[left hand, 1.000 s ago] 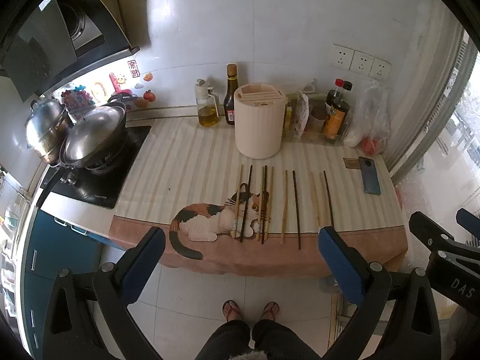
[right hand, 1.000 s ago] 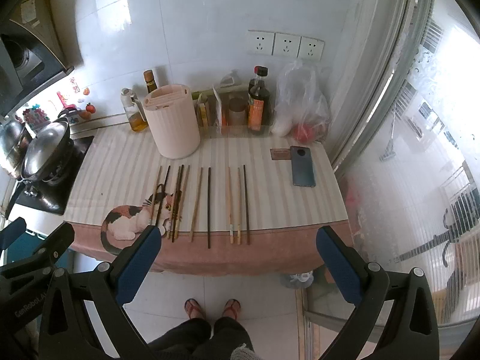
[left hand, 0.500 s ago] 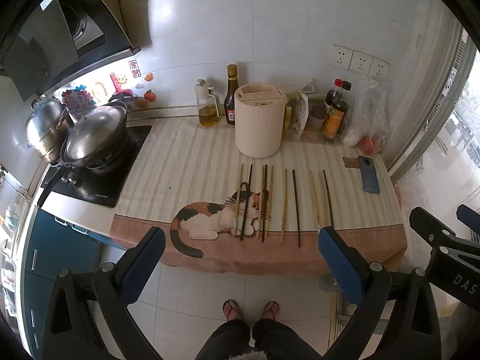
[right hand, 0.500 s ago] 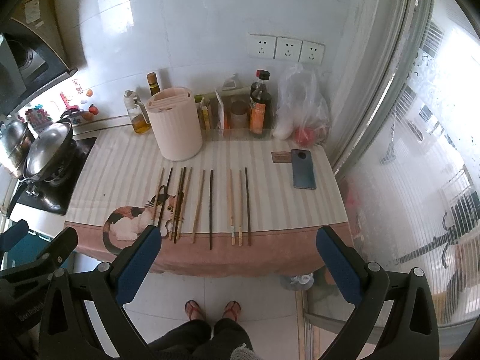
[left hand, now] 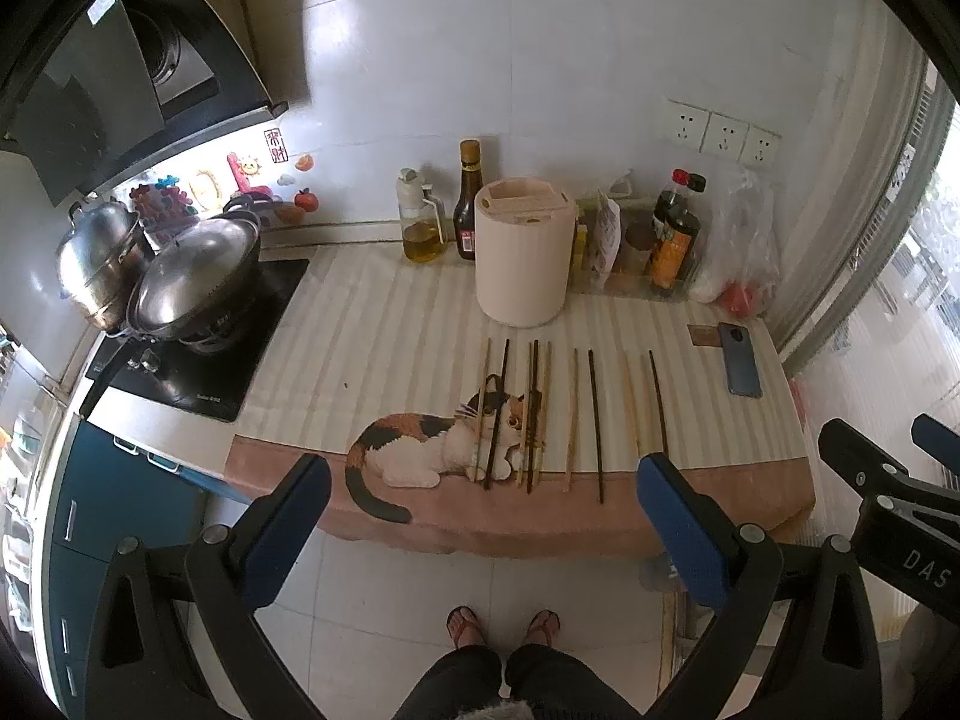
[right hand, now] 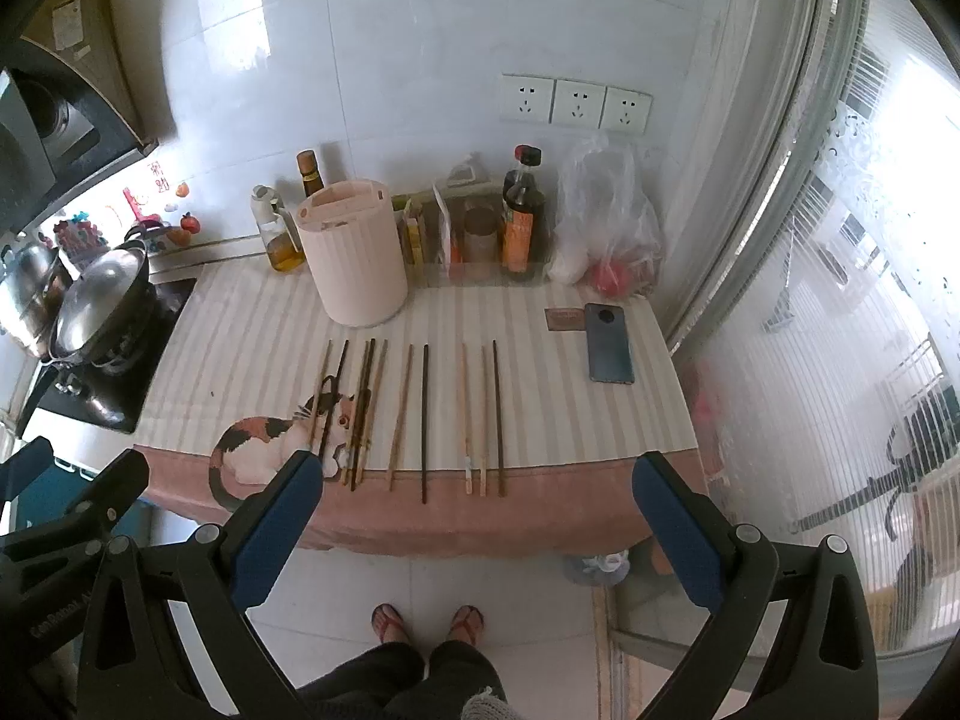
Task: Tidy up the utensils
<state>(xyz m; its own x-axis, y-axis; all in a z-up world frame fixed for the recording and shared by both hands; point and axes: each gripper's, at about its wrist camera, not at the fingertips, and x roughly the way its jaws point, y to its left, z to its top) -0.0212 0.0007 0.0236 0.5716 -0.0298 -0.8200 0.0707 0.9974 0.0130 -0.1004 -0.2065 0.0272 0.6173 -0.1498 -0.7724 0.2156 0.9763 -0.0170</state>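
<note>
i have both grippers held back from the tabletop [left hand: 372, 324], above the floor, and nothing is picked up yet. the left gripper [left hand: 480, 516] has its fingers spread wide and empty, and the right gripper [right hand: 477, 510] is the same, fingers wide apart with nothing between them.

the chopsticks [right hand: 425, 420] lie in a row on the striped cloth, running front to back, with their near ends close to the front edge. the holder [right hand: 354, 252] stands upright behind them, near the wall, with slots in its top.

what worries me first is the left cluster over the cat picture [left hand: 420, 444]: those sticks lie touching or nearly so, and closing on one there may drag its neighbour or lift two. the sticks are thin and flat on cloth, so the fingers could pinch the fabric and pull the whole row askew. near ends that close to the edge could roll off onto the floor if nudged. a stick gripped near one end will likely droop and miss a slot. the oil bottle [left hand: 422, 222] and the sauce bottle [left hand: 468, 204] stand just beside the holder, so a wide swing could tip them. the phone [right hand: 609, 351] lies well to the right, out of the way.
</note>
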